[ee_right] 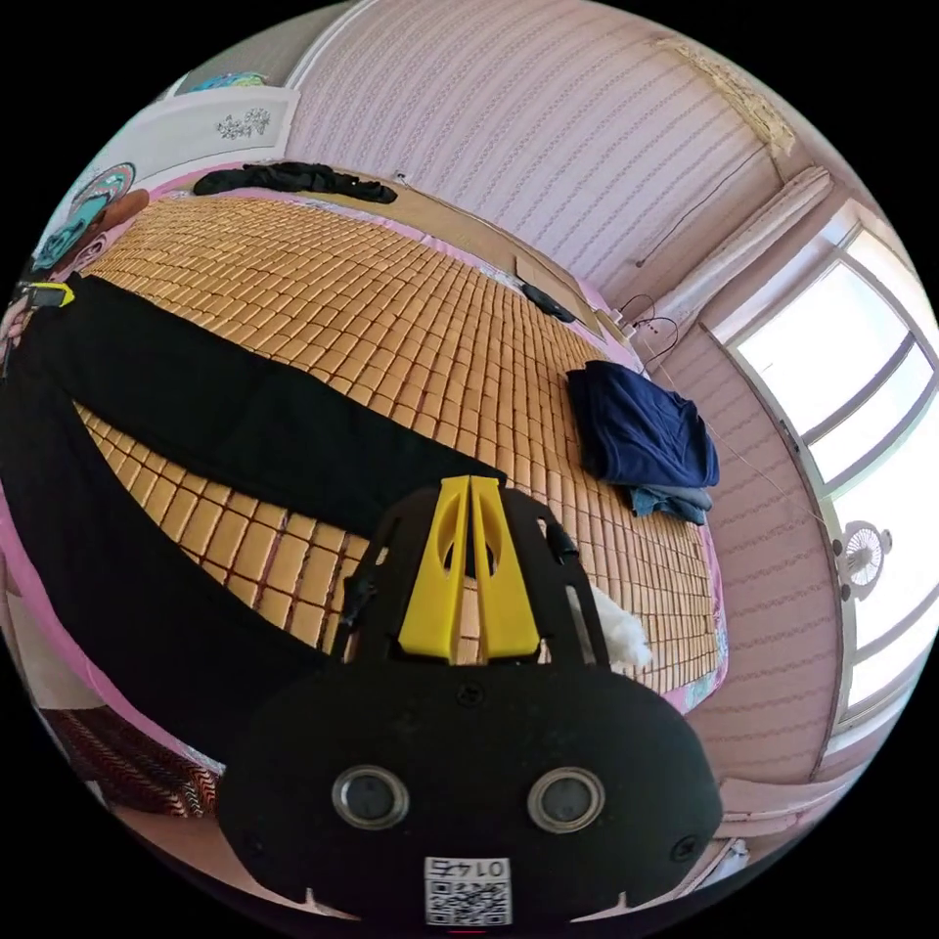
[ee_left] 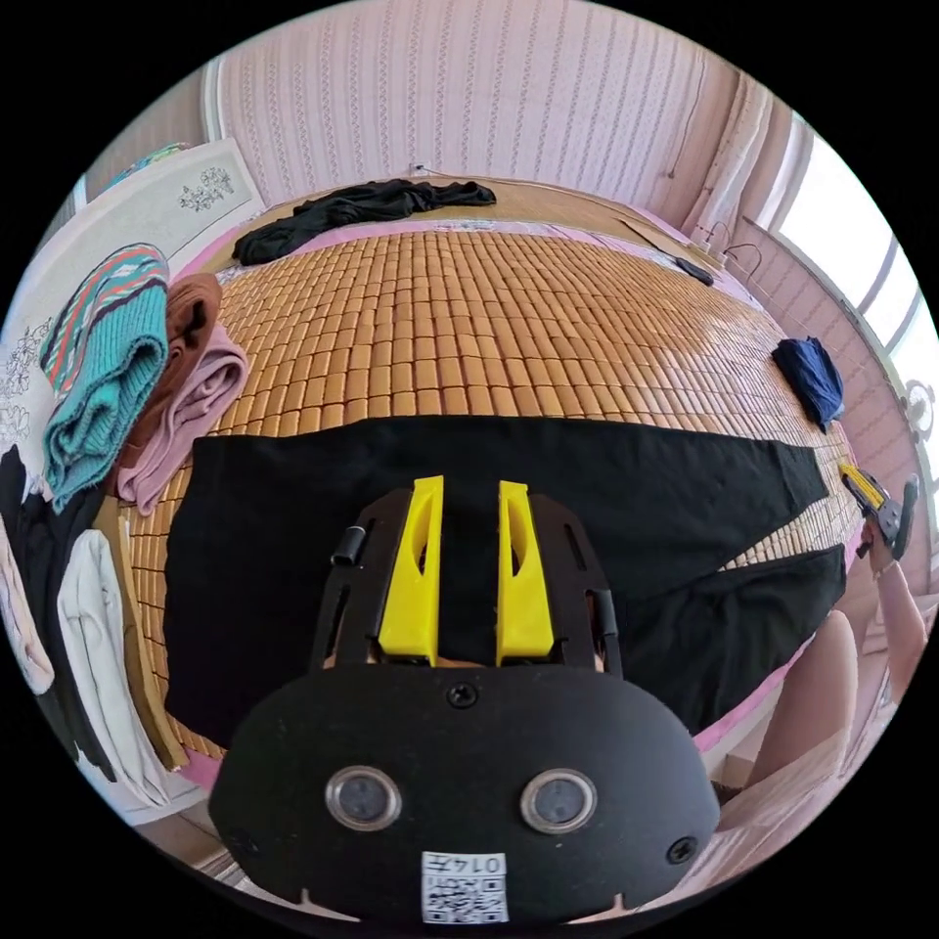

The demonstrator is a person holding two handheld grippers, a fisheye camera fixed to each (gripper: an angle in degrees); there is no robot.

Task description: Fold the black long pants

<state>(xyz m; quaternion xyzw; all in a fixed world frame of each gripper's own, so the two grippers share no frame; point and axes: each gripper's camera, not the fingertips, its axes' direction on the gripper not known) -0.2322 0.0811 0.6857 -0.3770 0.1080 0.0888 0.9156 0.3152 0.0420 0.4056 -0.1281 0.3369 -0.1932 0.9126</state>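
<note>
Left gripper view: black long pants [ee_left: 548, 509] spread flat on bamboo mat [ee_left: 469, 323] of the bed, waist end toward the clothes pile, two legs splayed apart toward the far end, mat showing between them. Left gripper [ee_left: 469, 528] hovering over the waist area, jaws parted with a clear gap, black cloth visible between and below them; gripping nothing as far as can be judged (contact with the cloth hard to tell from this angle). Right gripper [ee_right: 468, 528] at the hem end, jaws nearly closed, a dark bit between the tips, possibly the leg hem pinched, cannot tell for sure.

Step in hand, judged: bringing one leg over onto the other for a lengthwise fold. To do well: pinch waist corner and hem of the same leg, lift both ends together, keep cloth taut, lay edge on edge, align the inseams, smooth before halving.

No real containers. Pile beside the waist end: teal striped knit [ee_left: 103, 372], brown and pink garments [ee_left: 191, 391], white cloth [ee_left: 93, 626] lower down. Dark garment [ee_left: 362, 210] bunched at far edge of the bed. Navy folded clothes [ee_right: 646, 435] near the window side, well apart from the pants.
</note>
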